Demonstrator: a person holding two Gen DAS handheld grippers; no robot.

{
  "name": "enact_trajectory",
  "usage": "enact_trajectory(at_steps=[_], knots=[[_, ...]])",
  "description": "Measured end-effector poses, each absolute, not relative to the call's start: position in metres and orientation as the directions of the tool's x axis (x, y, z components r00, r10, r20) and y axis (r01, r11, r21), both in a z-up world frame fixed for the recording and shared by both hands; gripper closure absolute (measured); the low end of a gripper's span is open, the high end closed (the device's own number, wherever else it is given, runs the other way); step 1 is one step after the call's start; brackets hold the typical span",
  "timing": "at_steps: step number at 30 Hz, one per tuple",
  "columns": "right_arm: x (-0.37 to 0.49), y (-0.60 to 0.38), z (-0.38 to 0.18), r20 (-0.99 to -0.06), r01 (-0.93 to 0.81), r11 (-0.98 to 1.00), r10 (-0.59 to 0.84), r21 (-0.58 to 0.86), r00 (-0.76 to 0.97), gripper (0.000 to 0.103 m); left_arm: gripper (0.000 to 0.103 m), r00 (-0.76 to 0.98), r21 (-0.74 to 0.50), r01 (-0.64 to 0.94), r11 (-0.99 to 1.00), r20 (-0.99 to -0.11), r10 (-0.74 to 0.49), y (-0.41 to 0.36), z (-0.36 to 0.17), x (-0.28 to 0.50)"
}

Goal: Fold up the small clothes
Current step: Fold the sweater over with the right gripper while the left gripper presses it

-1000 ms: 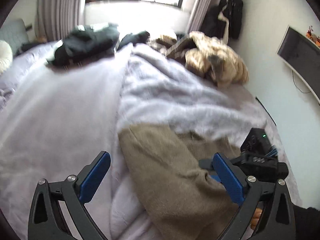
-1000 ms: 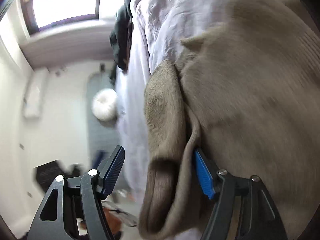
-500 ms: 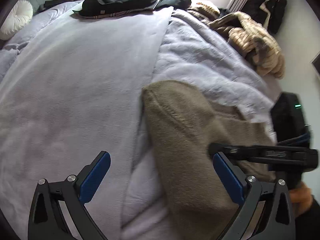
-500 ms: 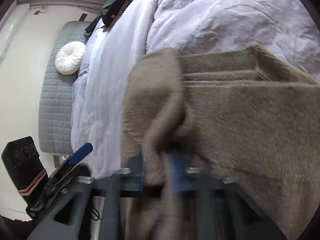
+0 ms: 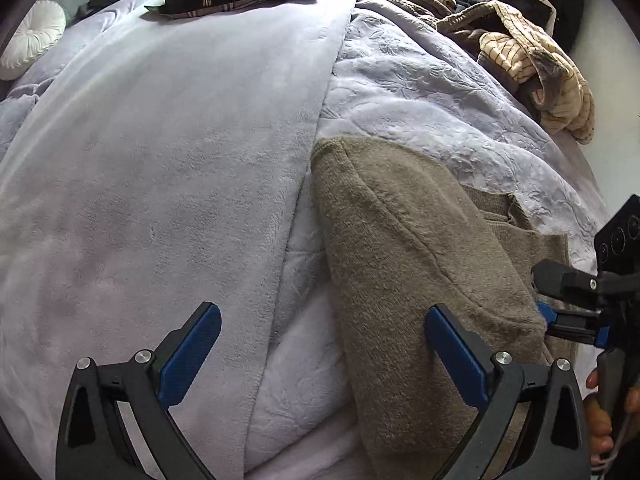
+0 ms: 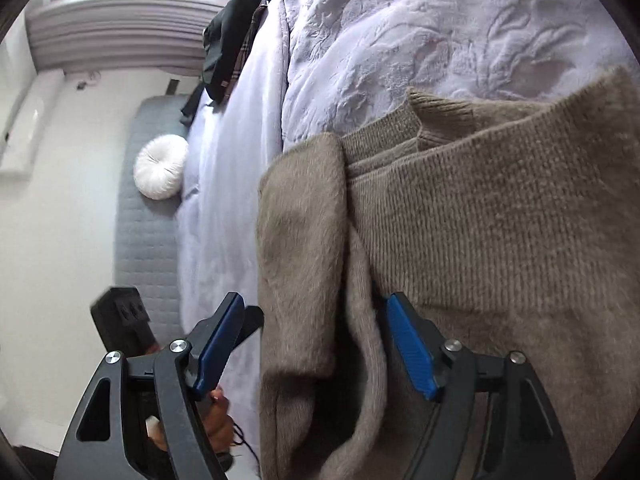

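The brown sweater (image 5: pixel 404 264) lies on the lavender bedspread (image 5: pixel 420 92), sleeve folded over its body. The right gripper (image 6: pixel 316 344) is opening, releasing the sleeve edge between its jaws. The left gripper (image 5: pixel 320 356) stands open, empty, over the near left edge.
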State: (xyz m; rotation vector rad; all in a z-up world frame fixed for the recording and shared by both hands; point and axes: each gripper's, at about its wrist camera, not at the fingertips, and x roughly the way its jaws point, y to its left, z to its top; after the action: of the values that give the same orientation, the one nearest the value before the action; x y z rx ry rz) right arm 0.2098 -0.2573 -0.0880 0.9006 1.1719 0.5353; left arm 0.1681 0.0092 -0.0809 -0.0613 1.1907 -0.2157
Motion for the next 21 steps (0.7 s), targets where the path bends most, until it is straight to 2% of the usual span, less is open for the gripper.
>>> enact_trajectory(at_steps=[4,5,6,7,8,10,14,16,21], knots=[[0.229,-0.234,-0.101,-0.575,0.065,0.577,0.786,0.814,0.226,0.027,0.000,0.348,-0.160,0.105,0.981,-0.919,-0.187,0.023,-0.090,0.173],[0.236,-0.221,-0.102,-0.590,0.049,0.594,0.781,0.803,0.203,0.037,0.000,0.329,-0.180,0.095,0.979,-0.923,-0.202,0.027,-0.095,0.174],[0.238,-0.212,-0.099,-0.604,0.031,0.610,0.774,0.792,0.191,0.053,0.000,0.311,-0.193,0.092,0.977,-0.926,-0.212,0.028,-0.099,0.175],[0.239,-0.201,-0.096,-0.622,0.014,0.631,0.761,0.776,0.186,0.084,0.000,0.300,-0.192,0.092,0.977,-0.930,-0.211,0.027,-0.102,0.176],[0.238,-0.198,-0.093,-0.624,0.014,0.634,0.756,0.773,0.200,0.084,0.000,0.303,-0.180,0.098,0.979,-0.931,-0.202,0.024,-0.100,0.175],[0.228,-0.201,-0.081,-0.571,0.002,0.591,0.780,0.807,0.256,0.085,0.000,0.315,-0.186,0.120,0.975,-0.924,-0.215,0.020,-0.090,0.174],[0.199,-0.227,-0.046,-0.396,-0.039,0.440,0.840,0.897,0.372,0.086,0.000,0.342,-0.204,0.204,0.957,-0.901,-0.265,-0.005,-0.055,0.167],[0.179,-0.243,-0.030,-0.353,-0.070,0.416,0.840,0.907,0.413,0.086,0.000,0.353,-0.192,0.277,0.941,-0.891,-0.286,-0.031,-0.038,0.160],[0.128,-0.294,-0.010,-0.312,-0.086,0.420,0.783,0.904,0.538,0.086,0.000,0.335,-0.181,0.440,0.879,-0.876,-0.348,-0.104,-0.017,0.142]])
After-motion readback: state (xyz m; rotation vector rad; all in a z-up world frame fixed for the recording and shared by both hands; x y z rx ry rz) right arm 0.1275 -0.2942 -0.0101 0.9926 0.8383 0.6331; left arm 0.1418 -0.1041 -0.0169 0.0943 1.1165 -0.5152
